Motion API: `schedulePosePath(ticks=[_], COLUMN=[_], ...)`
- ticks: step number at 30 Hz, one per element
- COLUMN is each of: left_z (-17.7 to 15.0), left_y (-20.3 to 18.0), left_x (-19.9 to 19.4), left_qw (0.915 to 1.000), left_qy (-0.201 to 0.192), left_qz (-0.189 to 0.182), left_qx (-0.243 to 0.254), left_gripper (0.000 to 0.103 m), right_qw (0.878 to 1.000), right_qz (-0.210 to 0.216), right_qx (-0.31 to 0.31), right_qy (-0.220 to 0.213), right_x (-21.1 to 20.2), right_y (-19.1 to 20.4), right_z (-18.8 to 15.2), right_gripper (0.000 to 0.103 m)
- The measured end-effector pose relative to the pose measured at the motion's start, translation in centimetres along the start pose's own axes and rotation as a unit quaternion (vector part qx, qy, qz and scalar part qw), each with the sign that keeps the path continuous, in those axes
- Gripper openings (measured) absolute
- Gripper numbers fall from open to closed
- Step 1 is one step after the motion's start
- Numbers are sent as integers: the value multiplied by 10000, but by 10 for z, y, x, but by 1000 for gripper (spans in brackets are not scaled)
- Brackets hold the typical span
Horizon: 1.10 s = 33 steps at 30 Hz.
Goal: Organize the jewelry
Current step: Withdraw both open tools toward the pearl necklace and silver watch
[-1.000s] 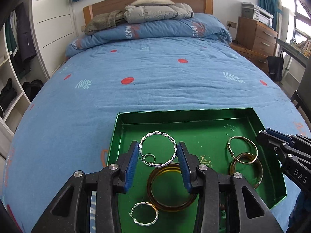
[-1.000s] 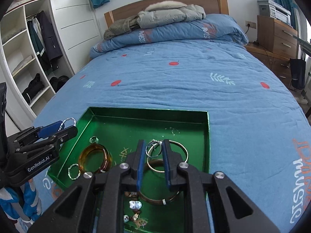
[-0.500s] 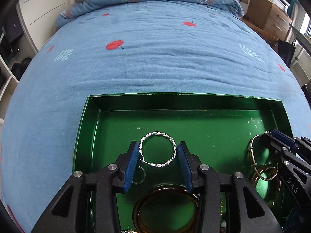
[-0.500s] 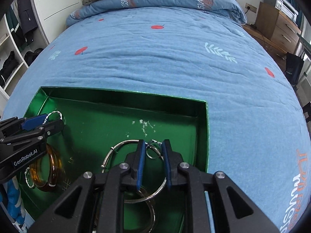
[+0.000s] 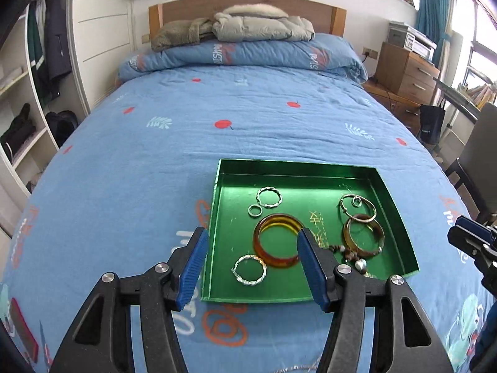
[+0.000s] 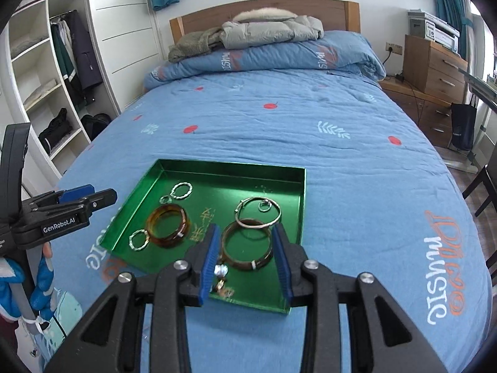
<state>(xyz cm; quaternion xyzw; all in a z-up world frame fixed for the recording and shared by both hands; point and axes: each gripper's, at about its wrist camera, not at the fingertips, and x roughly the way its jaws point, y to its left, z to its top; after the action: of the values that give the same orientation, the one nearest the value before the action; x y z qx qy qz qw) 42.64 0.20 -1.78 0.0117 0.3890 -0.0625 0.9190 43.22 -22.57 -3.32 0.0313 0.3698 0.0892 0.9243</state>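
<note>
Jewelry lies in a green tray (image 5: 217, 217) on the blue bedspread (image 5: 248, 124). Near the tray's far left corner rest a twisted silver ring (image 5: 269, 196) and a small plain ring (image 5: 254, 210); an amber bangle (image 5: 278, 240) sits mid-tray, another twisted ring (image 5: 250, 269) by the near edge. Along the right side, thin hoops (image 6: 258, 213) overlap a brown bangle (image 6: 247, 244). The left gripper (image 5: 252, 267) and right gripper (image 6: 247, 261) hang above the near edge, jaws spread, empty
</note>
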Motion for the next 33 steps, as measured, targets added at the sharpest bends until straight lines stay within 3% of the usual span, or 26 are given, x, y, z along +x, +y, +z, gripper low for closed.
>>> schedulePosePath(ticks=[8,16,23,33], left_z=[-93,-163,-200,-224], left_y=[11,-6,-18,-19], left_x=[-109,-171,-226,-271], left_qw=[9996,9985,9968,9939], left_qy=[-274,-319,-593,-870], left_qz=[84,410,452,616], left_qx=[24,169,273,291], left_gripper=[60,69,72,73], right_qw=[9984,9983,9973,9952], right_qz=[148,43,-123,-191], right_qx=[-32,-25,-116,-283], right_qy=[-553,-585,-710,-920], right_x=[-123,-191,-241,-281], right_y=[24,44,56,78], right_z=[-84,-170,-204,-221], right_gripper=[33,38,39,40])
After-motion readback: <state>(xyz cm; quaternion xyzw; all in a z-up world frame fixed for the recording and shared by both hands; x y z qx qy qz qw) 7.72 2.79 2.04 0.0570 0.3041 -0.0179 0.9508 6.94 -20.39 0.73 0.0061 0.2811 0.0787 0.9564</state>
